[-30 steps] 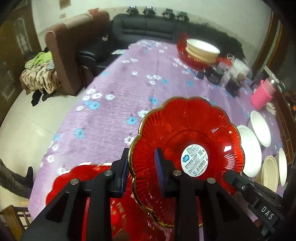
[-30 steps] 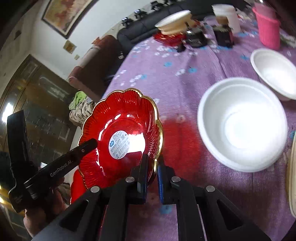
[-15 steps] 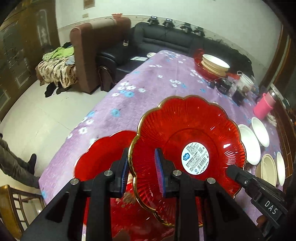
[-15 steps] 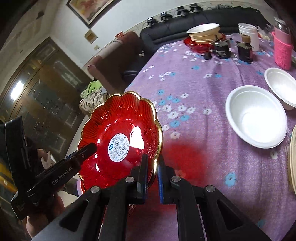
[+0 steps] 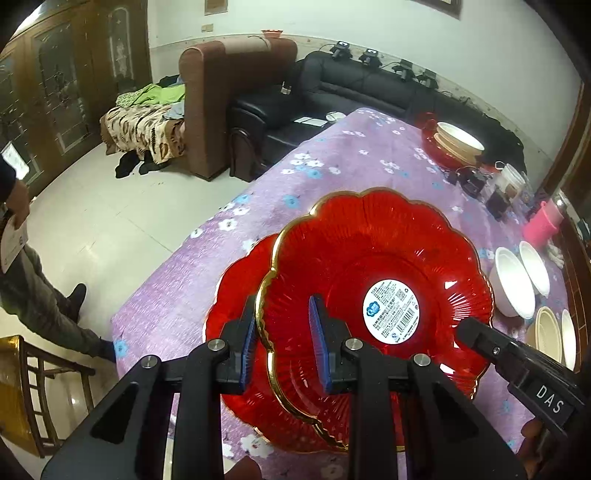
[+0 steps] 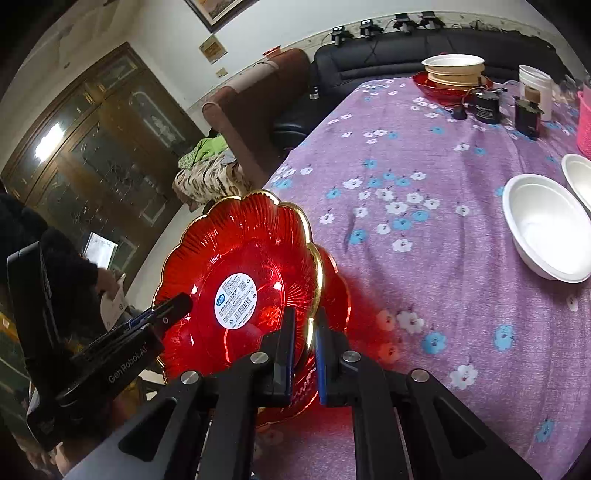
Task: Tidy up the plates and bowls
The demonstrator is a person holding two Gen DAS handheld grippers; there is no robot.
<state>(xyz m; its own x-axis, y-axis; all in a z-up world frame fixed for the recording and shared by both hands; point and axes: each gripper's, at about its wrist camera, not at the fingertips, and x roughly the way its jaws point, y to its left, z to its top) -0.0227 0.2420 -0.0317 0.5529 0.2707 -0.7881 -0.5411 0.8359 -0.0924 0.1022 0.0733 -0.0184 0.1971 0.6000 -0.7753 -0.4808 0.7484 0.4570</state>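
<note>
Two sofas (image 5: 332,96) are standing beyond the purple floral tablecloth (image 6: 424,192); both left gripper (image 5: 282,343) and right gripper (image 6: 304,350) are clamping the red plate (image 5: 373,266) at the table's near edge.

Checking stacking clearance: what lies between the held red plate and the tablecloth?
A second red plate lies on the tablecloth under the held red plate, seen in the left wrist view.

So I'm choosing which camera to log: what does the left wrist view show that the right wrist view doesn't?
Only the left view: tan bowls at the right edge, and a person's legs on the floor. Only the right view: a framed picture on the wall. Both: the red plate gripped at opposite rims by the left gripper and right gripper, above a second red plate on the purple tablecloth, plus white bowls.
</note>
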